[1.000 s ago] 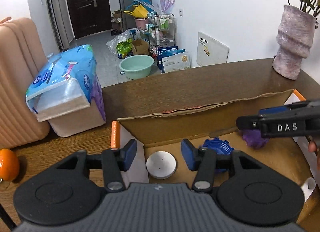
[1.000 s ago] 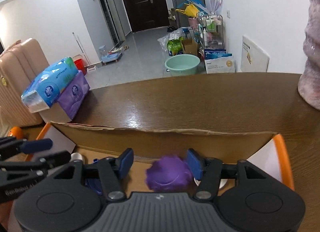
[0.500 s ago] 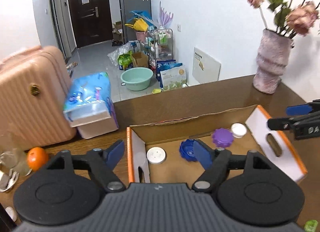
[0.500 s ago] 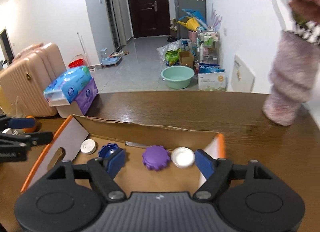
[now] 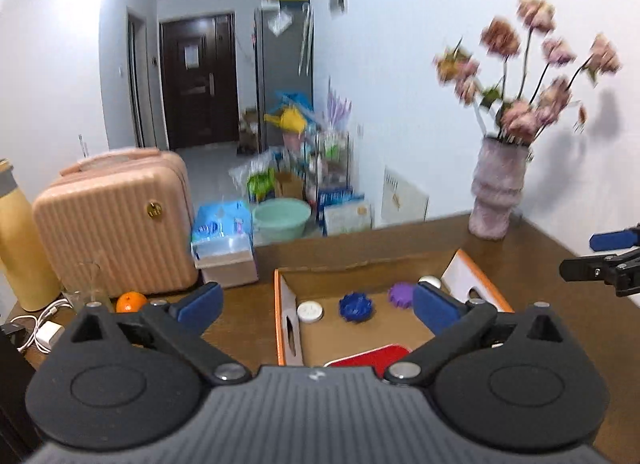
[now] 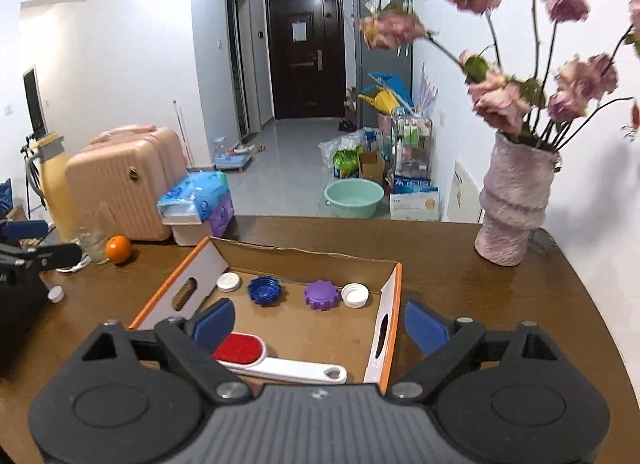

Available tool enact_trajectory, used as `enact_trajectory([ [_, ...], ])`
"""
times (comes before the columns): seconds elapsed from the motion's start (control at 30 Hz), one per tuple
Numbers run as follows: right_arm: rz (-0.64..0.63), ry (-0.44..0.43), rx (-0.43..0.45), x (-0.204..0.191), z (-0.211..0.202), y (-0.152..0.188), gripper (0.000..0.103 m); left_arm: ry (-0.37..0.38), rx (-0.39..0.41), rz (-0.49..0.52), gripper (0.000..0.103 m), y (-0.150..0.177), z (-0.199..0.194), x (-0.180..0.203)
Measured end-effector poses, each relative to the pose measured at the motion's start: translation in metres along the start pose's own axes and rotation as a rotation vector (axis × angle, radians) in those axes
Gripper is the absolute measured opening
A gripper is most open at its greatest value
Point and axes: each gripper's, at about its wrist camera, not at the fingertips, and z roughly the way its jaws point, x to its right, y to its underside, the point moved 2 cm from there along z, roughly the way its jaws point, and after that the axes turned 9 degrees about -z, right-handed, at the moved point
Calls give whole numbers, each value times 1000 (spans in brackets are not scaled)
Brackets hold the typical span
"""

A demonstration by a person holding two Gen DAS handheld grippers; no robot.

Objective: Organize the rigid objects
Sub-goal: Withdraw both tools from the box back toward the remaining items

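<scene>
- Brown wooden table [image 6: 460, 284] fills the foreground, with a tiled hallway and a dark door [image 6: 306, 60] behind it.
- Open cardboard box [image 6: 312, 254] with orange-edged flaps sits on the table.
- Along the box's far wall lie four caps in a row: white cap [image 6: 229, 281], blue cap [image 6: 264, 290], purple cap [image 6: 322, 295], and a second white cap [image 6: 355, 295] touching the purple one.
- Red-headed lint brush [image 6: 276, 360] with a white handle lies at the box's near end.
- Left gripper [image 5: 316, 304] is spread wide and holds nothing.
- Right gripper [image 6: 318, 322] is likewise wide and holds nothing.
- Pink vase [image 6: 514, 200] of flowers stands right of the box; an orange [image 6: 118, 249] and a pink suitcase [image 6: 124, 184] are to the left.
</scene>
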Motion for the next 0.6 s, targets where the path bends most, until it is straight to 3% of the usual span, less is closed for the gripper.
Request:
enact_trajectory([
  [0.17, 34, -57, 88, -19, -38, 15, 96, -16, 160, -2, 103, 21, -42, 3],
  [0.33, -7, 21, 193, -43, -70, 34, 97, 29, 248, -19, 103, 37, -78, 4],
  [0.4, -10, 42, 265, -52, -85, 45, 103, 39, 287, -19, 103, 45, -91, 3],
  [0.6, -13, 86, 419, -75, -125, 71, 103, 6, 382, 17, 103, 72, -130, -1],
])
